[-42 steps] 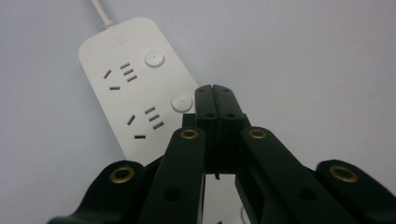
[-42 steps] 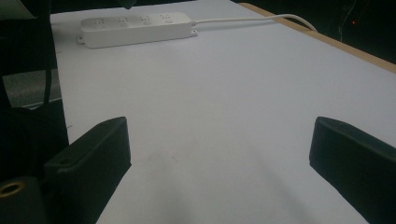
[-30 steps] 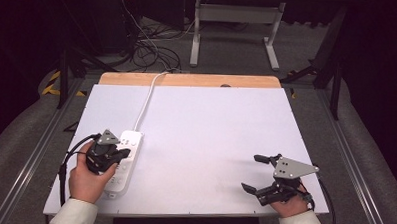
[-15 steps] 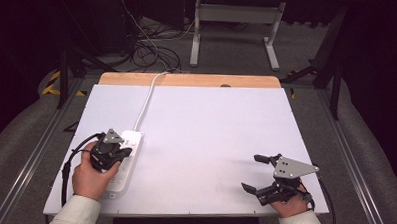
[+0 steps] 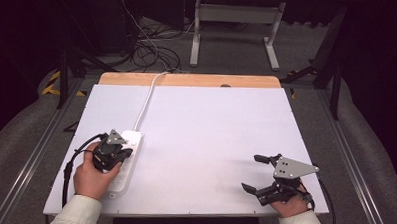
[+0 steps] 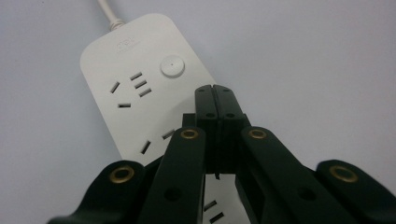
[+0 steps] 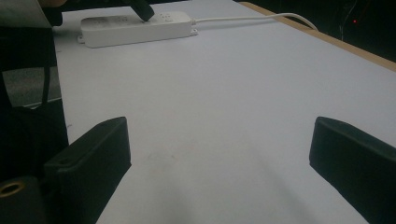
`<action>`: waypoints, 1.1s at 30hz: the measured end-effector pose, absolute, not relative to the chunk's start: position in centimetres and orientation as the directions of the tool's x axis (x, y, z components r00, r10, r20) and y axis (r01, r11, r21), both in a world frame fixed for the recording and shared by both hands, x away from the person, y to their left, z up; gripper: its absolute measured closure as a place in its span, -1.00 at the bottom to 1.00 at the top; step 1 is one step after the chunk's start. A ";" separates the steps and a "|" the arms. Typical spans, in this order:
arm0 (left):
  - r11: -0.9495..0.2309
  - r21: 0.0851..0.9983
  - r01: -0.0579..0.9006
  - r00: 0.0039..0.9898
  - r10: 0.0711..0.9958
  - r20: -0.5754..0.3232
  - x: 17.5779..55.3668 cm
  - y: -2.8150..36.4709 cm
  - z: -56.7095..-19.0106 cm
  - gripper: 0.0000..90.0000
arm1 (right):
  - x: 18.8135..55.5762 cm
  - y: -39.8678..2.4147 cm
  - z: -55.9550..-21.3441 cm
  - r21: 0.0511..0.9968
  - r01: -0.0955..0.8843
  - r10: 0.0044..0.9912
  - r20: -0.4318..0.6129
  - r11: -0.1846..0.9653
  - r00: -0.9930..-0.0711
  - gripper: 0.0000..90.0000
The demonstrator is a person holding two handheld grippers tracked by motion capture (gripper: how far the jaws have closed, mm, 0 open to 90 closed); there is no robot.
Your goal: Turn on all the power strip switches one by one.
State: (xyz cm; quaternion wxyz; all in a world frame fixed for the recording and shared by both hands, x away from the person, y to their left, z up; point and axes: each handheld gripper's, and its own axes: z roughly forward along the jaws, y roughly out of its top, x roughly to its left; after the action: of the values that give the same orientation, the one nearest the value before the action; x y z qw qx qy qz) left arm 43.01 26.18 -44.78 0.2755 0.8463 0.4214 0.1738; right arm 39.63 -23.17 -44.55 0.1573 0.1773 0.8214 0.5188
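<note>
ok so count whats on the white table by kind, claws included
power strip: 1, white, with its cable running off the far edge
claws: 2, left claw shut over the strip, right claw open above the bare table
total: 3

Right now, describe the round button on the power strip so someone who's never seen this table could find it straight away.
Start at the white table and go to its near-left part, where a white power strip lies under the left gripper, whose jaws are shut. The round button sits at the strip's cord end, just ahead of the jaw tips. It is the one raised circle among slotted sockets.
</note>
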 end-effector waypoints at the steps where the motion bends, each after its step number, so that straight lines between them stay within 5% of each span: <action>1: -0.491 0.615 0.617 0.584 0.809 0.061 43.0 26.2 -44.8 1.00 | 39.6 -23.2 -44.5 0.908 0.129 0.455 -0.075 0.400 -0.887 -0.88; 33: -0.475 0.628 0.617 0.576 0.816 0.052 43.0 26.1 -45.2 1.00 | 39.6 -23.1 -44.6 0.907 0.126 0.451 -0.076 0.402 -0.889 -0.88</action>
State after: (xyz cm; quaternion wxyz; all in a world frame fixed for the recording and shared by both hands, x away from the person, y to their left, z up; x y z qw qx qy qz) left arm 43.03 26.08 -45.20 0.2846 0.8407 0.4261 0.1752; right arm 39.56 -23.13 -44.55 0.1567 0.1755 0.8224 0.5180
